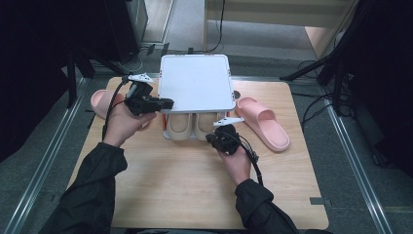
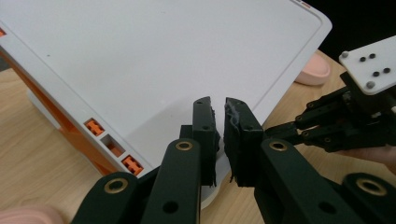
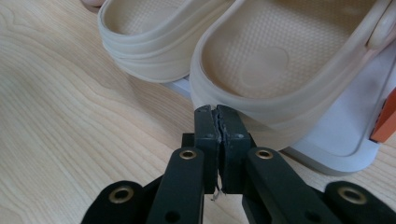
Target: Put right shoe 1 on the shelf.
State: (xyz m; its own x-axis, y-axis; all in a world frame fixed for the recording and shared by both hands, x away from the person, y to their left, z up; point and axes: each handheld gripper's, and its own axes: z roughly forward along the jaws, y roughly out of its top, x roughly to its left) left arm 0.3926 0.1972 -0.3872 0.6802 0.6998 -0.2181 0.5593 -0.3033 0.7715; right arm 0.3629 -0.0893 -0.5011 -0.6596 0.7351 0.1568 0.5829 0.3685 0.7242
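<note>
A pale wooden table (image 1: pixel 185 190) stands on grey floor, bearing a white shoe rack (image 1: pixel 195 83) with orange fittings. The left tool (image 1: pixel 163 103), narrowly parted and empty, sits at its left edge. Two beige slippers (image 3: pixel 261 70) lie beneath, toes hidden; the right tool (image 3: pixel 217 122), pressed together and empty, nears one heel
</note>
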